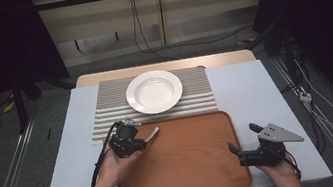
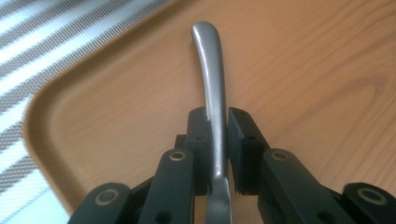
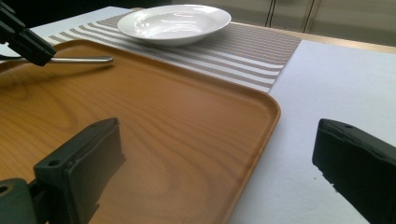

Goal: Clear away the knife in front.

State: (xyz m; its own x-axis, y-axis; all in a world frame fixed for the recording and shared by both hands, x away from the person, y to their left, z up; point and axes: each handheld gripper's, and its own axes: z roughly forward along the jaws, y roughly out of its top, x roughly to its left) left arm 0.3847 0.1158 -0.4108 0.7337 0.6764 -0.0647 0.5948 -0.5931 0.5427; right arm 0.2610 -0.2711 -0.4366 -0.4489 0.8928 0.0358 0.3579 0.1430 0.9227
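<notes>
My left gripper (image 1: 138, 142) is shut on a metal utensil handle (image 2: 210, 79) over the far left corner of the wooden tray (image 1: 192, 170). The handle (image 1: 152, 135) sticks out past the jaws, tip pointing right; its other end is hidden. In the left gripper view both black pads (image 2: 198, 135) press the handle's sides. From the right gripper view the handle (image 3: 79, 59) hovers just above the tray (image 3: 187, 121). My right gripper (image 1: 244, 138) stands open at the tray's right edge, one jaw over the tray, the other over the white mat, nothing between them.
A white deep plate (image 1: 154, 91) sits on a striped placemat (image 1: 106, 108) beyond the tray. The white table mat (image 1: 250, 90) stretches right of the tray. The table's front edge lies close to both hands.
</notes>
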